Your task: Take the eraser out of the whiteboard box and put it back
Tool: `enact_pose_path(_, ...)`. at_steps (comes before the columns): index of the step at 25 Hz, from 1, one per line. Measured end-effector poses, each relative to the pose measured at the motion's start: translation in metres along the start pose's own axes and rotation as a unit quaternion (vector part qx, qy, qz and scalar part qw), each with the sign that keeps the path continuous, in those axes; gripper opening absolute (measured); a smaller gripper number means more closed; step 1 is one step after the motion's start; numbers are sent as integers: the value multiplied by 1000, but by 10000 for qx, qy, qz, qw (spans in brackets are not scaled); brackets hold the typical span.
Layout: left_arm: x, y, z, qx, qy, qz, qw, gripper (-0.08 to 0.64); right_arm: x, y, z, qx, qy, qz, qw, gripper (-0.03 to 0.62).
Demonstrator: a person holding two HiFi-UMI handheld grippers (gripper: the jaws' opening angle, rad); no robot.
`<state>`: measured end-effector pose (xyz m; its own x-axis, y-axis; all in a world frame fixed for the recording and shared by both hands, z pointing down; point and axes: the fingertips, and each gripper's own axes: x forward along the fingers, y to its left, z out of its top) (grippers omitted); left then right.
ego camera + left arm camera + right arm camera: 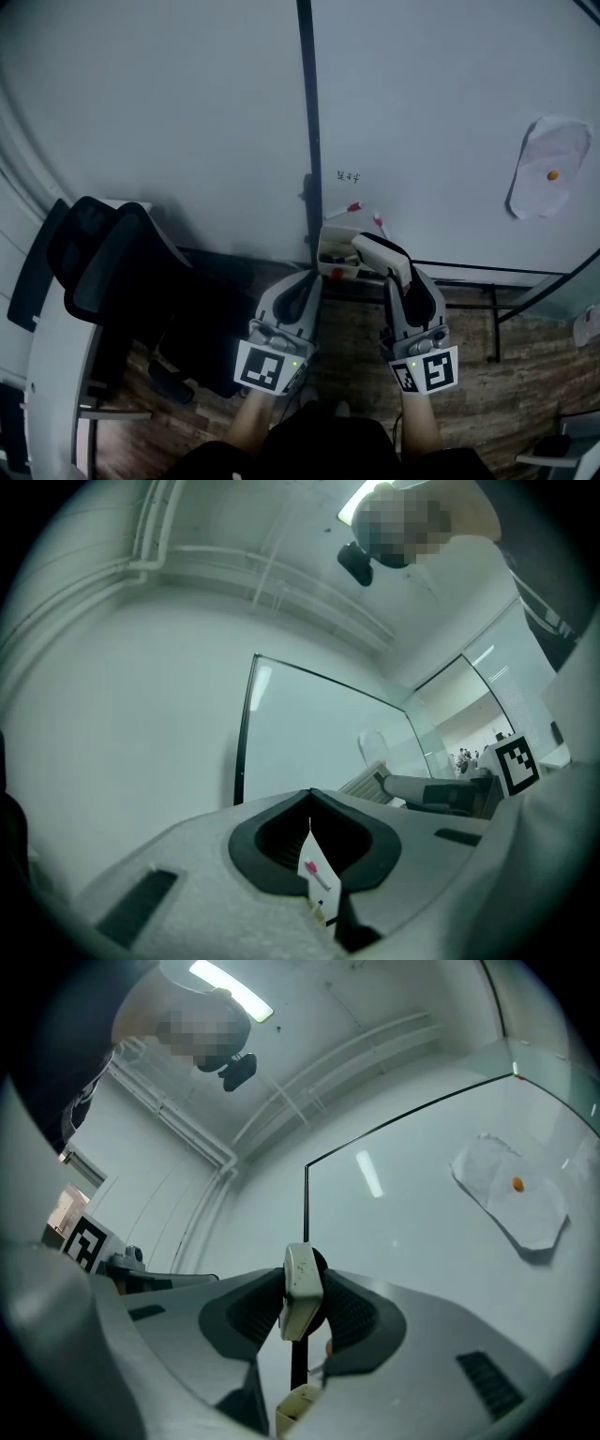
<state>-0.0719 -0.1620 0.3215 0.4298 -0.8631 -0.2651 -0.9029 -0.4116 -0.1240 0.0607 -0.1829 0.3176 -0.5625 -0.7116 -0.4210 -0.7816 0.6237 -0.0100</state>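
Currently the right gripper clamps the eraser, while the left gripper is closed, empty.

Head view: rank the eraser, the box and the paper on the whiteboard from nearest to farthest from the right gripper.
1. Eraser: clamped in the right gripper, so touching it.
2. Box: just left of the eraser, against the whiteboard's foot.
3. Paper: far up and right on the whiteboard.

The left gripper points up at the whiteboard — jaws closed at the tips, a pink marker peeking through the slit below — right gripper off right.
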Motion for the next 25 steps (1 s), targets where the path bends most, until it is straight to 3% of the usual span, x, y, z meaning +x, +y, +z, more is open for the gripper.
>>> enact_pose_path(12, 12, 16, -27, -132, 223, -23, 9997, 5, 24, -15, -14, -717, 365, 151, 9966, 117)
enact_pose_path(19, 27, 30, -44, -256, 376, -61, 9989, 5, 36, -20, -31, -856, 524, 193, 9948, 117)
enact_pose_path(25, 38, 40, -61, -245, 427, -111, 9987, 5, 50, -22, -56, -1215, 976, 637, 9857, 117)
